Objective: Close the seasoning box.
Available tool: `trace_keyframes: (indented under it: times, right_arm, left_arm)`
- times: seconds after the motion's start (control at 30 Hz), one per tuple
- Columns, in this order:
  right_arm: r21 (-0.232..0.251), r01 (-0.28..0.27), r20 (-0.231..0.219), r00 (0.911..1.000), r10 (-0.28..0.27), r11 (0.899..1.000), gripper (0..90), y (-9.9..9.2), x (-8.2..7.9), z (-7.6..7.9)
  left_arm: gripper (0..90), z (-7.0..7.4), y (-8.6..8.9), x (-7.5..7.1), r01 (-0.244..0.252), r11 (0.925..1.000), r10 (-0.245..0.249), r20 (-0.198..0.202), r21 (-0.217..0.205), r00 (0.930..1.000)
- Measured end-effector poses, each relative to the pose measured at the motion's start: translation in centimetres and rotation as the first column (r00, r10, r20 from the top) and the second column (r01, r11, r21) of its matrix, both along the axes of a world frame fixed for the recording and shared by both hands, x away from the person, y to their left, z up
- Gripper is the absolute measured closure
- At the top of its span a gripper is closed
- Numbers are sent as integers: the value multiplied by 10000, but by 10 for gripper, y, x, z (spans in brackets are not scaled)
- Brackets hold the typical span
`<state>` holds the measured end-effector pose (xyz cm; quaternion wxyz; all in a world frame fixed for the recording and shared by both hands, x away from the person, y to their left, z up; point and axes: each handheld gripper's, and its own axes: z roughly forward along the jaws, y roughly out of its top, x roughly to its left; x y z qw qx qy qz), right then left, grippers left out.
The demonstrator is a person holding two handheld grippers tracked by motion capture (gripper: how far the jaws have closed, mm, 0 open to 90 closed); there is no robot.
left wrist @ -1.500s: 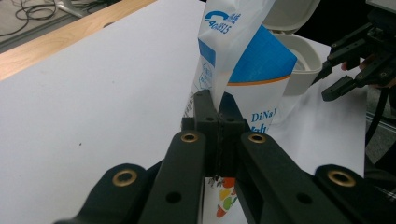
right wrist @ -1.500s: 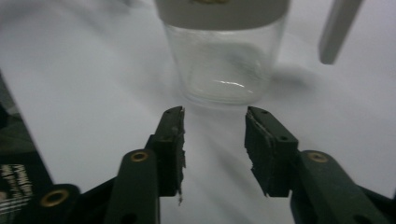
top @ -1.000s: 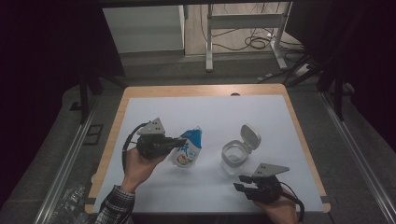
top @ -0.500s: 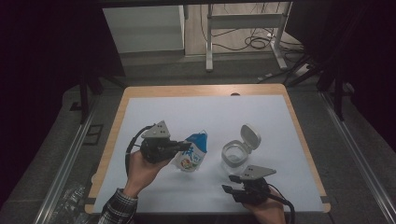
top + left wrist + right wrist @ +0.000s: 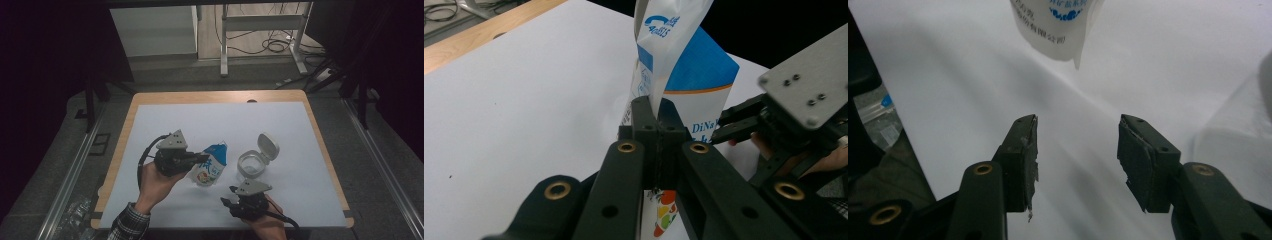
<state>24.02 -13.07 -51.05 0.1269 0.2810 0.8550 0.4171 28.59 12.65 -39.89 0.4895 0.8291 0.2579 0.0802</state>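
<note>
A blue-and-white pouch [image 5: 210, 170] hangs a little above the white table sheet, and my left gripper [image 5: 204, 160] is shut on its edge. In the left gripper view the jaws [image 5: 655, 113] pinch the pouch's thin seam [image 5: 659, 75]. My right gripper [image 5: 227, 202] is low near the front edge, just right of and below the pouch, pointing left. Its jaws [image 5: 1078, 136] have just been opening and stand open with nothing between them. The pouch's bottom corner [image 5: 1060, 30] hangs ahead of them.
A small clear tub [image 5: 249, 163] with its white flip lid [image 5: 267, 145] open stands right of the pouch. The white sheet [image 5: 220, 120] covers the wooden table [image 5: 215, 96]. A plastic bag [image 5: 75, 212] lies on the floor at the left.
My right gripper has slid left along the front of the table toward the pouch, and its jaws have spread wider. The left gripper and the pouch have hardly moved.
</note>
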Motion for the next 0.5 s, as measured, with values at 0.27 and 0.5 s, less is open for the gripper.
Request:
trace_keyframes:
  times: [0.27, 0.5]
  right_arm:
    - [318, 53, -210, 9998, -46, 9995, 541, 12, 8, -6]
    - [728, 252, -230, 9995, -236, 9970, 561, 18, 12, -8]
  left_arm:
    - [900, 8, -2, -3, 173, 9998, -172, 62, -21, 9998]
    - [900, 14, -5, -5, 234, 9997, -233, 59, -73, 9997]
